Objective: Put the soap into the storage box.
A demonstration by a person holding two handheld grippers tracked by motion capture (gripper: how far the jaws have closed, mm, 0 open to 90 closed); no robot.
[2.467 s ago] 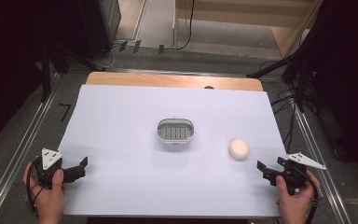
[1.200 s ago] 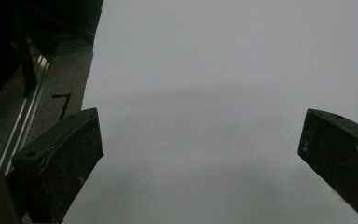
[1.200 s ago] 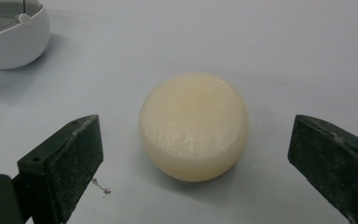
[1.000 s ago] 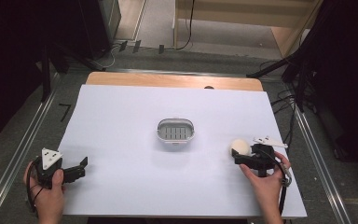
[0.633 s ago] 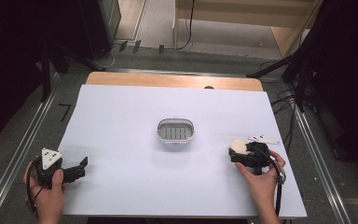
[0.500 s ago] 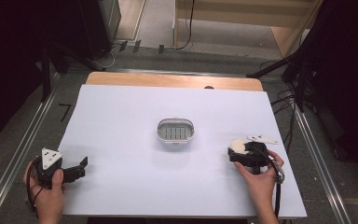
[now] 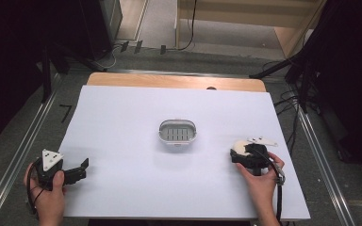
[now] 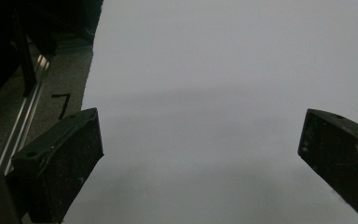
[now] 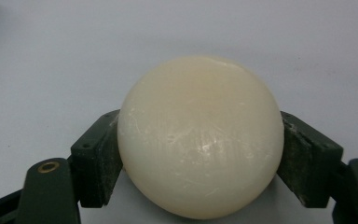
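Right gripper view: a smooth, cream-white, rounded bar of soap [image 9: 200,135] sits squarely between the two black jaws, their pads pressed against its left and right flanks, while its underside rests on the pale lilac-white table cover [image 9: 51,56]. The right gripper [image 9: 200,149] is clenched on the soap, which appears slightly wider than tall, its longer span running from jaw to jaw.

In the high view, the same soap [image 7: 239,147] lies at the right of centre in the frame's lower half, at the tip of the right gripper [image 7: 235,155], with the person's right hand [image 7: 259,176] coming up from the bottom edge behind it. The small oval grey tray with a ribbed bottom [image 7: 177,132] stands near the middle of the frame, up and to the left of the soap and well apart from it. The soap's likely path to the tray therefore runs leftward and slightly upward in the picture, and the right hand is by far the nearer one.

The left gripper [image 7: 81,168] waits in the lower left corner of that frame, its jaws spread wide over bare cover, holding nothing.
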